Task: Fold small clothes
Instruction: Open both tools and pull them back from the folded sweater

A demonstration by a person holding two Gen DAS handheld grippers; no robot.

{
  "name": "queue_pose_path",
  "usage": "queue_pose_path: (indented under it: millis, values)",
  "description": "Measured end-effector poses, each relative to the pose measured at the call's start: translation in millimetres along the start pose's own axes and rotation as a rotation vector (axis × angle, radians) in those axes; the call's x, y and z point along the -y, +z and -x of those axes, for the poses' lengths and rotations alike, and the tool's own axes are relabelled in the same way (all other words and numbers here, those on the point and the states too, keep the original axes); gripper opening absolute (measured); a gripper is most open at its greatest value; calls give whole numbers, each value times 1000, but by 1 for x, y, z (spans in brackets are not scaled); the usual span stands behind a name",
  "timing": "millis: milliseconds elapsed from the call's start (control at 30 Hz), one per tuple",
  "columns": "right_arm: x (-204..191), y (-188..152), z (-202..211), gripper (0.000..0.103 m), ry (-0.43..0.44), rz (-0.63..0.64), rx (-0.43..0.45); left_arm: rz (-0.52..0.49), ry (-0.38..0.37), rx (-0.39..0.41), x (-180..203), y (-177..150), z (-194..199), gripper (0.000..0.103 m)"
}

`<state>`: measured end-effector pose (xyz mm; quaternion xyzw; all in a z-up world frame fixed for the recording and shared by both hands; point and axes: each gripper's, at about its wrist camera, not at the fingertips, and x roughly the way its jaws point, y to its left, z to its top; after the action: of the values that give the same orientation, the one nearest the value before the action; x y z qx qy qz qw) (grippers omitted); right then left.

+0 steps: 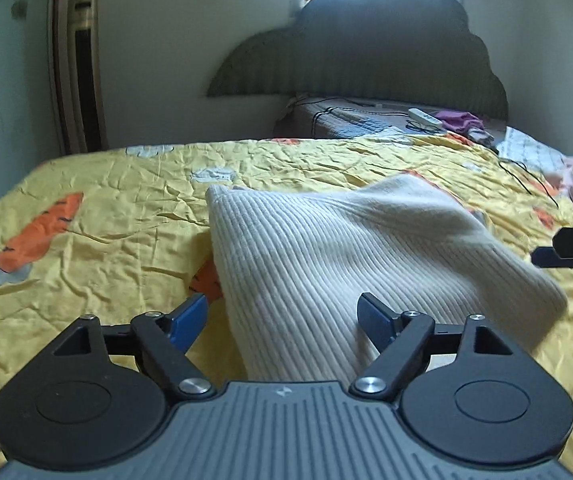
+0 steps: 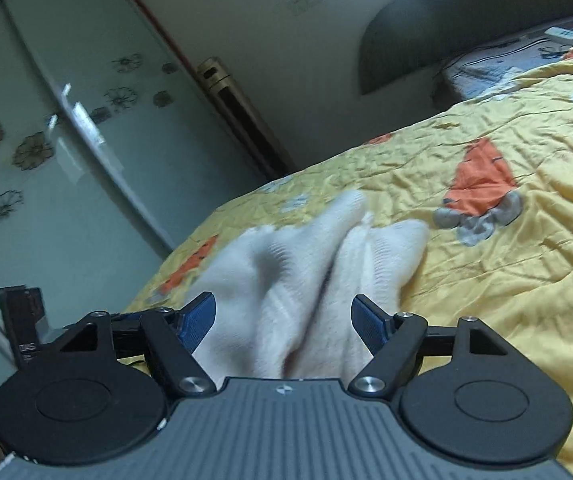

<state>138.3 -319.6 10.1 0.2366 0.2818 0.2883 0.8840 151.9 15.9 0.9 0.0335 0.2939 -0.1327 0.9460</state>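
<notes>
Cream ribbed knit garment (image 1: 338, 256), one piece, lies on the yellow bedspread (image 1: 98, 208) of the bed, just beyond the near edge. It looks soft and thick, with fine ribs running along its length; in the left wrist view it shows a folded, rounded edge at the right and a squared corner at the far left. In the right wrist view it is blurred and bunched into two ridges (image 2: 310, 264). One bedspread covers the bed, printed with orange carrot shapes; at least two show at the left. Two grippers are in view. The left gripper (image 1: 292, 320) is released, its blue pads apart with cloth lying between them. The right gripper (image 2: 284, 320) is likewise released over the cloth.
</notes>
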Motion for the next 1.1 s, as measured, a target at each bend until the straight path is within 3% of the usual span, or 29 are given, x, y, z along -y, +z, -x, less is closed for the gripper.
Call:
queue_pose_path:
  millis: [100, 200, 267, 333, 400, 500, 567, 633, 733, 900, 967, 1067, 1100]
  values:
    - [-16, -13, -3, 75, 37, 62, -79, -58, -3, 7, 9, -20, 22, 84]
    - [-27, -22, -15, 75, -48, 137, -134, -96, -33, 3, 14, -38, 40, 84]
    - [-25, -25, -20, 59, -75, 131, -139, -124, -64, -12, 18, -48, 46, 84]
    - [-23, -28, -22, 25, -107, 124, -136, -167, -46, -33, 24, -57, 42, 84]
    - [-20, -31, -23, 20, -147, 119, -134, -206, 13, -45, 29, -62, 36, 84]
    - [-15, -37, -17, 16, -157, 89, -124, -174, 93, -30, 22, -62, 30, 85]
    - [-14, -41, -12, 15, -166, 83, -123, -118, 84, -37, 11, -59, 27, 86]
    - [-13, -46, -14, 14, -183, 86, -136, -82, 86, -49, 1, -62, 21, 97]
    - [-8, -49, -24, 16, -203, 74, -160, -32, 101, -97, -6, -65, 15, 99]
    - [-15, -49, -18, 24, -227, 69, -127, 5, 110, -98, -3, -65, 35, 98]
    - [-24, -53, -10, 32, -251, 73, -91, 17, 116, -106, 1, -67, 40, 98]
    - [-42, -61, 2, 56, -276, 88, -22, 53, 128, -121, 9, -74, 44, 98]
    - [-48, -64, 5, 69, -293, 109, -8, 72, 124, -129, 11, -76, 44, 98]
